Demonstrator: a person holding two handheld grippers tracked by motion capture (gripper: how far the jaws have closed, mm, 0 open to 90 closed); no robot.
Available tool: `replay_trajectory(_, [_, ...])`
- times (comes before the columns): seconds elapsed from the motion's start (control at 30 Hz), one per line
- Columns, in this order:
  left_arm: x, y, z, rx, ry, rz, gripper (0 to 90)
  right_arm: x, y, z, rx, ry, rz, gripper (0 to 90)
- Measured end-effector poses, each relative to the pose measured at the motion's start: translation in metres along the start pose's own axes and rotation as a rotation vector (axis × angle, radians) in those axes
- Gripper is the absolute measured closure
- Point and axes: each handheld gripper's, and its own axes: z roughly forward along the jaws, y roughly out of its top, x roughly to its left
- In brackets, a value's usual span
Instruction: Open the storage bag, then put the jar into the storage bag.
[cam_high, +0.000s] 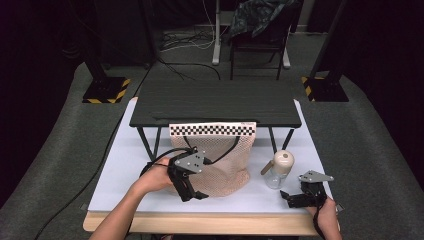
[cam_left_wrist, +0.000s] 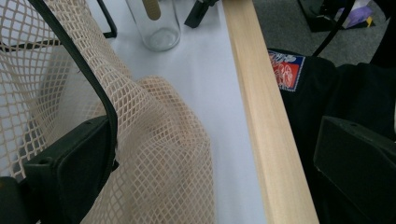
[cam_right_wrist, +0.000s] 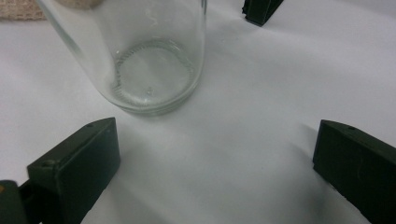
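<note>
the left gripper (cam_high: 196, 192) rests spread at the mesh bag (cam_high: 220, 155), likely to open it; right of the bag, the right gripper (cam_high: 289, 198) (jaws wide) faces the glass bottle (cam_high: 278, 170)

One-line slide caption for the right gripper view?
Open right gripper faces the clear glass jar standing on the white tabletop, jaws spread wide, not touching it.

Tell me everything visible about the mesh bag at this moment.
The mesh bag is pale peach netting with a black-and-white checkered band along its top and thin black cord handles. It looks soft and slumped, standing on the white table in front of a low black shelf. The left gripper is at its lower left; one open jaw lies against the netting and cord.
</note>
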Motion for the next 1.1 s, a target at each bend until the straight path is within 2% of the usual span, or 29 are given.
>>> replay_trajectory(0.4, [-0.0027, 0.0019, -0.0037, -0.002, -0.008, 0.01, 0.0, -0.0001, 0.0001, 0.0001, 0.001, 0.001, 0.0, 0.0])
replay_trajectory(0.9, [-0.0041, 0.003, -0.003, 0.003, 0.002, 0.012, 0.0, 0.0004, 0.0001, -0.0001, 0.001, -0.003, 0.001, 0.0])
replay_trajectory(1.1, [-0.0046, 0.0031, -0.004, 0.0, 0.001, 0.016, 0.0, 0.0011, 0.003, 0.0003, 0.024, -0.007, 0.011, 0.0])
